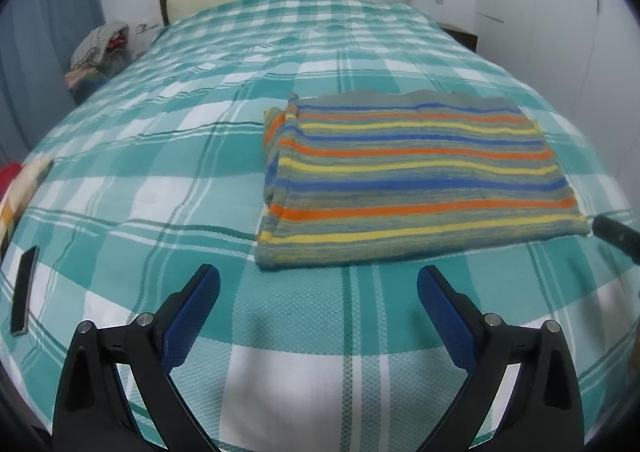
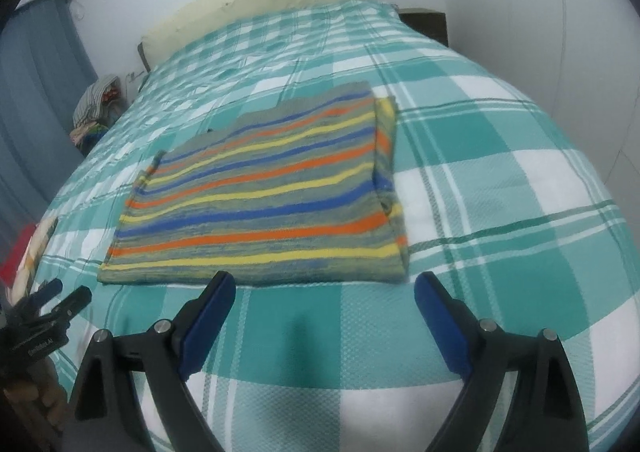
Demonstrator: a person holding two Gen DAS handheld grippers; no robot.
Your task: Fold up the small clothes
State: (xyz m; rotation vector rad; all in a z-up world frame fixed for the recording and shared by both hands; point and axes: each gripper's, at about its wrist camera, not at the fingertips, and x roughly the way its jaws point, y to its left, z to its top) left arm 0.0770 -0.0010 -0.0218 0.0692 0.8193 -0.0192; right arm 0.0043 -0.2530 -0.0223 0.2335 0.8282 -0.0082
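Folded striped garment (image 1: 416, 180) at twelve o'clock; left gripper (image 1: 319, 284) and right gripper (image 2: 325, 290) released, empty; open bedspread (image 1: 160, 156) around its edges.

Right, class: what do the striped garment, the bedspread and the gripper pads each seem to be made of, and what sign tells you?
Striped garment: soft knit, likely cotton jersey; matte, heathered stripes, limp folded edges.
Bedspread: woven cloth, probably cotton; matte, with a fine waffle-like texture close up.
Gripper pads: blue, maybe rubber or plastic; a dotted grip surface, on hard black fingers.
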